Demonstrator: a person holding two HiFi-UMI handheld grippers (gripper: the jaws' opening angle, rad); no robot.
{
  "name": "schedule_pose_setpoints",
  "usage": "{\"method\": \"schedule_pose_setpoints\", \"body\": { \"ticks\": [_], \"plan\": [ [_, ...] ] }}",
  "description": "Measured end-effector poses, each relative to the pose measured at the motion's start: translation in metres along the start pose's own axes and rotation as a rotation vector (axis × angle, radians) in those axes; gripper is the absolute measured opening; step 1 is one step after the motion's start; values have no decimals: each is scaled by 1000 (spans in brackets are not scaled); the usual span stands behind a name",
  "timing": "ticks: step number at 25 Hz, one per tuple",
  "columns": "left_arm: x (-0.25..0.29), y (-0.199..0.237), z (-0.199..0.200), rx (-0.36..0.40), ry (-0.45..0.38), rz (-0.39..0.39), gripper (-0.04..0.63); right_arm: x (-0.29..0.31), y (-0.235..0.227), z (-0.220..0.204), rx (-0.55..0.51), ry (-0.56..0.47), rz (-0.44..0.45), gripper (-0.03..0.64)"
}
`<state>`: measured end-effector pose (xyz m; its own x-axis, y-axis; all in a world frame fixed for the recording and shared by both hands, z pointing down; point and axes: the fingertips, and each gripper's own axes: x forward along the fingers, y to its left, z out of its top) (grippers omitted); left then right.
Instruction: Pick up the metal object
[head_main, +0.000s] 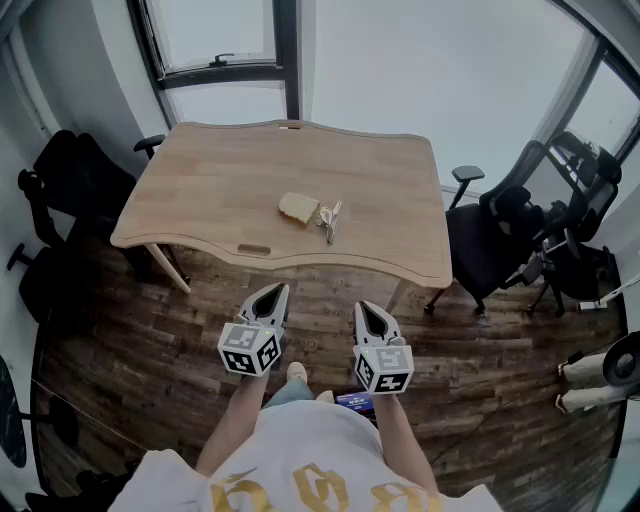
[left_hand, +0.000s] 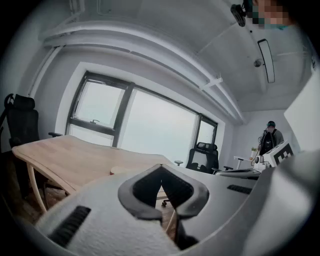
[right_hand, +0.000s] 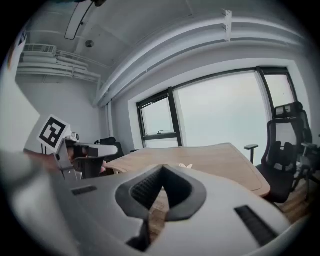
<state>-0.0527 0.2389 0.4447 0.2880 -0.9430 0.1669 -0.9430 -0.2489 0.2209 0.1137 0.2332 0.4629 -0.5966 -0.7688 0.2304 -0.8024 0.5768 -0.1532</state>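
Observation:
The metal object (head_main: 331, 218) is a small silvery clip-like piece lying near the middle of the wooden table (head_main: 220, 170), just right of a beige bread-like lump (head_main: 298, 207). Both grippers hang over the floor in front of the table's near edge, well short of the object. My left gripper (head_main: 272, 294) is shut and holds nothing; in its own view the left gripper's tips (left_hand: 161, 168) meet, with the beige lump (left_hand: 120, 170) beyond them. My right gripper (head_main: 371, 312) is also shut and empty; in its own view the right gripper (right_hand: 163, 168) points at the table, the metal object (right_hand: 186, 165) small ahead.
Black office chairs stand left of the table (head_main: 70, 180) and at its right (head_main: 500, 235). A window (head_main: 220, 40) runs behind the table, dark wood flooring (head_main: 120, 340) lies under the grippers. A person (left_hand: 270, 138) stands far off in the left gripper view.

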Motion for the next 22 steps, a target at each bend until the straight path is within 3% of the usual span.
{"method": "schedule_pose_setpoints", "body": {
  "ticks": [8, 13, 22],
  "plan": [
    [-1, 0, -1, -23, 9, -15, 18, 1, -5, 2, 4, -5, -4, 11],
    [3, 3, 1, -55, 14, -21, 18, 4, 0, 5, 17, -11, 39, 11],
    [36, 13, 6, -59, 27, -5, 18, 27, -23, 9, 26, 5, 47, 11]
  ]
}}
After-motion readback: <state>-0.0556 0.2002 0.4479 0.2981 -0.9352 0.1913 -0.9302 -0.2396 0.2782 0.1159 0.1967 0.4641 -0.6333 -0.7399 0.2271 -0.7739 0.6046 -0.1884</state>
